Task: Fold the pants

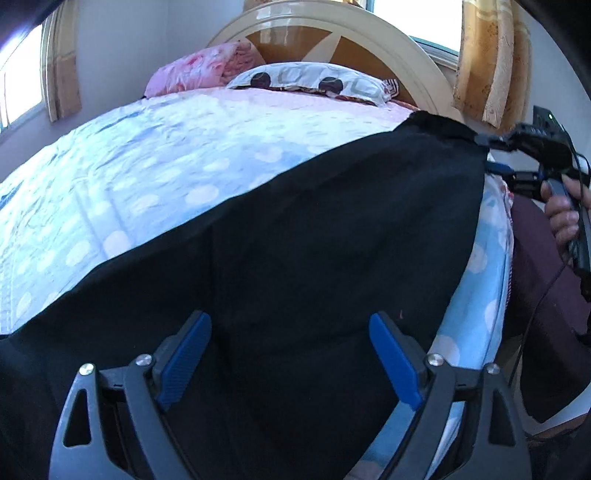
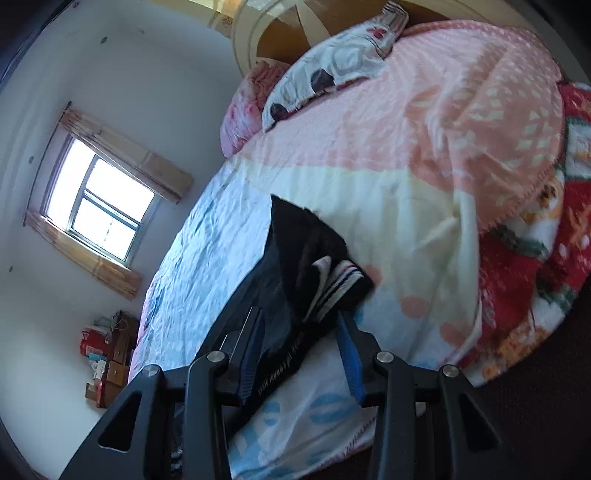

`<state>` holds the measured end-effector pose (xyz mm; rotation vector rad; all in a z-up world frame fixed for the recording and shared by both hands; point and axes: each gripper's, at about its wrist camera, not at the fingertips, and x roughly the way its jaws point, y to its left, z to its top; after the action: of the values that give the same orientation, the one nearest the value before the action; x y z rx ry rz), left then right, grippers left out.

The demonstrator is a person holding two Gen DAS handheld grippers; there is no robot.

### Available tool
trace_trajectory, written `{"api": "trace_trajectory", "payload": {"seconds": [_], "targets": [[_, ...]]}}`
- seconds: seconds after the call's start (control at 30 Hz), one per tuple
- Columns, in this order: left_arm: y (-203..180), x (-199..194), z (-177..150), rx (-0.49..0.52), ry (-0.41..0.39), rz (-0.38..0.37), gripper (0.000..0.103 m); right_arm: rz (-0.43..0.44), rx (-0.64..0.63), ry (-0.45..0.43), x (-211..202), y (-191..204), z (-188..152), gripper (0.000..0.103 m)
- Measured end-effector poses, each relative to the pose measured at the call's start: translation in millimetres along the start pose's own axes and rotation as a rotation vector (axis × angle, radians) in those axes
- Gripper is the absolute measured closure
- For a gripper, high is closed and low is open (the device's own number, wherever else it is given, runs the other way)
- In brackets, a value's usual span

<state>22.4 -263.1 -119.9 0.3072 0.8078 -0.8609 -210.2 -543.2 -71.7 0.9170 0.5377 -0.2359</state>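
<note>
Black pants [image 1: 295,229] lie spread across the near part of the bed. My left gripper [image 1: 290,332] is open just above the fabric, its blue pads [image 1: 393,362] wide apart with cloth between them. In the left wrist view my right gripper [image 1: 491,155] is at the far right end of the pants, at the bed's edge. In the right wrist view the striped waistband end [image 2: 332,288] sits between my right gripper's [image 2: 301,325] fingers, which are partly open around it.
The bed has a light blue dotted sheet [image 1: 129,177], a pink blanket [image 2: 443,110] and a red patterned blanket [image 2: 524,288]. Pillows [image 1: 306,81] lie by the wooden headboard [image 1: 332,33]. Windows with curtains are on the walls. Boxes [image 2: 107,362] stand on the floor.
</note>
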Motion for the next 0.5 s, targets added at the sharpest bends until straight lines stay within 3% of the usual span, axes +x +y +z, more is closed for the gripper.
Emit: {"api": "trace_trajectory", "payload": {"seconds": [0.03,0.1,0.17,0.37,0.5], "targets": [[-1.0,-0.3,0.1,0.004,0.002,0.003,0.011,0.008,0.011,-0.011,1.0,-2.1,0.7,0.062],[-0.7,-0.5,0.0,0.001,0.003,0.002,0.011,0.023,0.016,-0.028,2.5,-1.5,1.9,0.075],[0.5,-0.8,-1.0,-0.001,0.0,-0.001,0.011,0.034,-0.009,-0.051,0.3,3.2,0.5,0.08],[1.5,-2.8,-0.2,-0.022,-0.012,-0.008,0.009,0.04,-0.017,-0.055,3.1,1.4,2.7,0.087],[19.1,-20.9,-0.7,-0.139,-0.06,-0.094,0.009,0.086,-0.214,-0.102,-15.8,47.4,-8.3,0.091]]}}
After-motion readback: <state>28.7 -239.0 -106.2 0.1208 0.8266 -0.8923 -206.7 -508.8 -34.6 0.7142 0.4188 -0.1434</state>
